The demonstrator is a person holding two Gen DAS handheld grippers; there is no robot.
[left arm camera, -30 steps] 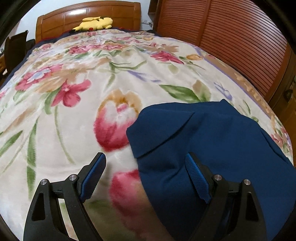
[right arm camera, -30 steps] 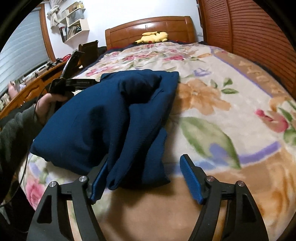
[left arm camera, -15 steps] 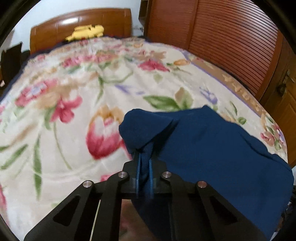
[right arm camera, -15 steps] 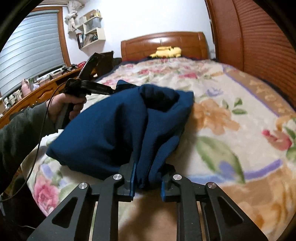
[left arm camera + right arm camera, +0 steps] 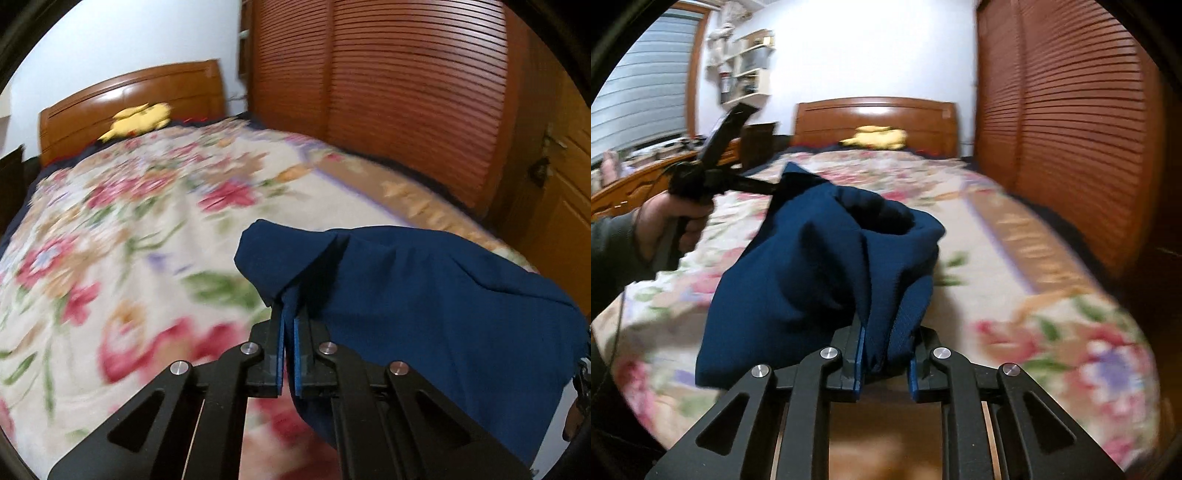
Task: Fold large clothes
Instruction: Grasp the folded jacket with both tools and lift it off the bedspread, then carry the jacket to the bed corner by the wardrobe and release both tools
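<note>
Both my views are smeared with blur, so the floral bedspread [image 5: 147, 221] reads as soft patches of pink, green and cream, and the yellow plush toy [image 5: 138, 119] by the wooden headboard [image 5: 129, 96] is only a vague lump. The navy garment [image 5: 424, 295] hides its own lower edge: from the left wrist it runs off the frame's right side, and from the right wrist its folds cover whatever lies beneath. My left gripper [image 5: 288, 332] is pressed nearly together, pinching a thin fold of the knit cloth. My right gripper [image 5: 884, 354] clamps a thicker, bunched wad of it. The garment hangs between the two tools above the bed. Shelf contents by the window are too blurred to name.
</note>
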